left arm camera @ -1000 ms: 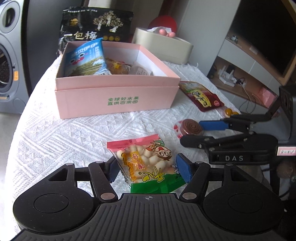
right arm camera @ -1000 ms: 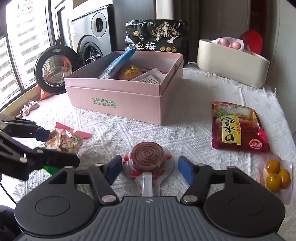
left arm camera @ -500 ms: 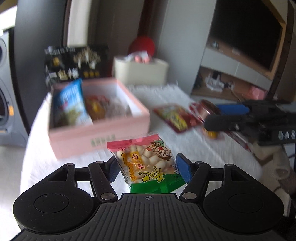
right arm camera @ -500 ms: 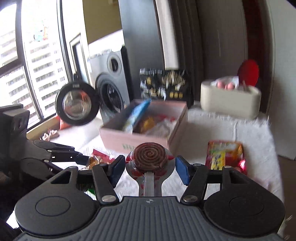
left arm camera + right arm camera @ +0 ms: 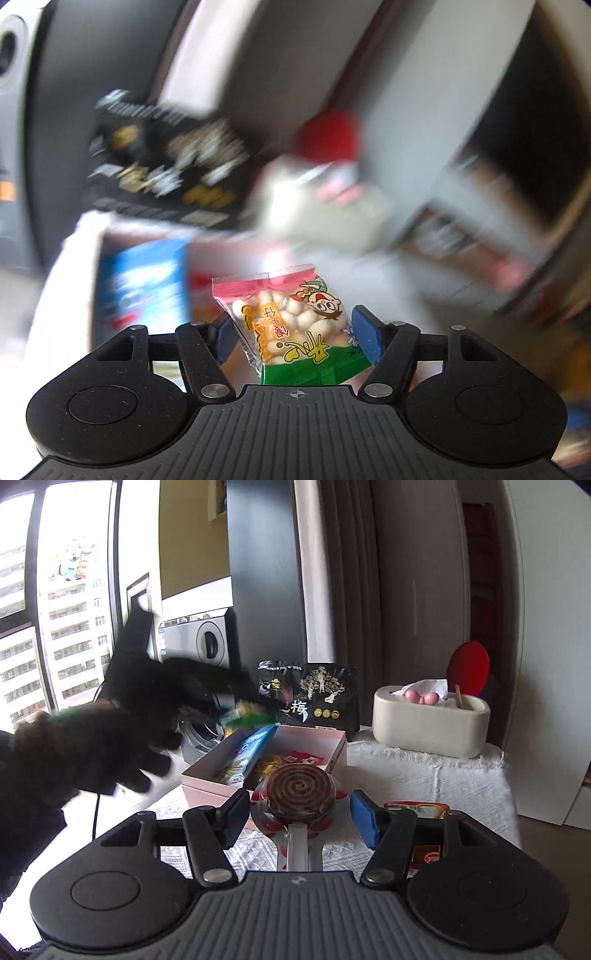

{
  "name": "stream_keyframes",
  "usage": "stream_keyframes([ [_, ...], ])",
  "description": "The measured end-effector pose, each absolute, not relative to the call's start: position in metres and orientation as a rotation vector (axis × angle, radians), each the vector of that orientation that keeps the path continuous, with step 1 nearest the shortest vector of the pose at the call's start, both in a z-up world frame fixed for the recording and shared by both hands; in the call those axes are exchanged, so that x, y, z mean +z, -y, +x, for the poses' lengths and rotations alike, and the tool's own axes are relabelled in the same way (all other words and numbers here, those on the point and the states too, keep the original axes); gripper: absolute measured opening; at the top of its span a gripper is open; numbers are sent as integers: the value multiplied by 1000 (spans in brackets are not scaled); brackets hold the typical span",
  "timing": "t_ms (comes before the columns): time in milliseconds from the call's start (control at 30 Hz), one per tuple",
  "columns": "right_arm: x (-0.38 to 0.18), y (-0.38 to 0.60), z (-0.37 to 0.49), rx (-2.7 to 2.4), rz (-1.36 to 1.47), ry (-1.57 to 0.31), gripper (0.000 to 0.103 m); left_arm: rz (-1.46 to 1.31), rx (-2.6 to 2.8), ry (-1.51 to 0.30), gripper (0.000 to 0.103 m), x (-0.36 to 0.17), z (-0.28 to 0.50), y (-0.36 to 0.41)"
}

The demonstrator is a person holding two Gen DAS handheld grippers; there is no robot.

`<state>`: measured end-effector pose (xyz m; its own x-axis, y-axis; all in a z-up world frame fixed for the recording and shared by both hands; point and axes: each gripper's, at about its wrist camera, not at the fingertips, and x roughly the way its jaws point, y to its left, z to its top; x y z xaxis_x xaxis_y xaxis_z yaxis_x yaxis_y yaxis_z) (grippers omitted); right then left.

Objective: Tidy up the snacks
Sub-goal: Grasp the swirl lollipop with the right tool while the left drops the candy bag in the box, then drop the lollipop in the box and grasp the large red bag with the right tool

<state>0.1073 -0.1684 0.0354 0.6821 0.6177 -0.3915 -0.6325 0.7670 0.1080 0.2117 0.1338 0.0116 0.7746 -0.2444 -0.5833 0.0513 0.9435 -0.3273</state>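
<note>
Pink-topped snack packet (image 5: 291, 325) stands upright, sealed end pointing away.

My left claw (image 5: 291, 334) holds a puff packet (image 5: 295, 328): clear film, pink top seal, green base, cartoon face, pale round puffs inside, raised over the pink box (image 5: 334, 755). My right claw (image 5: 295, 821) holds a brown spiral lollipop (image 5: 299, 788) in clear wrap, stick toward me. The open box contains a tilted blue packet (image 5: 247, 751) and smaller wrapped snacks.

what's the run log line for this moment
left gripper: holds puffed-ball snack packet above pink box | right gripper: holds spiral lollipop | red packet: on table
</note>
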Motion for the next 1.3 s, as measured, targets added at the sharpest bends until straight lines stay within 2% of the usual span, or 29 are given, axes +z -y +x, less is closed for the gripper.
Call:
stream_keyframes([
  [133,41,173,108,668,-43,-400,60,-375,-135,-588,69,-3,205,-149],
  [300,53,163,125,644,-37,-412,60,-461,-82,-450,69,20,165,-175],
  [567,106,114,205,706,72,-443,61,-379,-110,-473,69,33,98,-151],
  [633,117,90,231,737,87,-422,65,-383,-140,-492,69,26,90,-143],
  [667,119,76,241,755,61,-425,77,-383,-150,-507,69,22,87,-140],
  [733,118,54,252,716,-12,-421,79,-373,-155,-537,69,11,83,-133],
  [900,95,67,249,696,-69,-464,79,-356,-187,-661,68,-29,89,-113],
  [967,79,89,245,685,-65,-500,79,-358,-216,-698,63,-42,95,-102],
  [1167,5,163,241,536,-94,-615,80,-250,-300,-723,61,-52,100,-57],
  [1300,-44,189,259,495,7,-724,79,-209,-329,-733,61,-53,104,-38],
])
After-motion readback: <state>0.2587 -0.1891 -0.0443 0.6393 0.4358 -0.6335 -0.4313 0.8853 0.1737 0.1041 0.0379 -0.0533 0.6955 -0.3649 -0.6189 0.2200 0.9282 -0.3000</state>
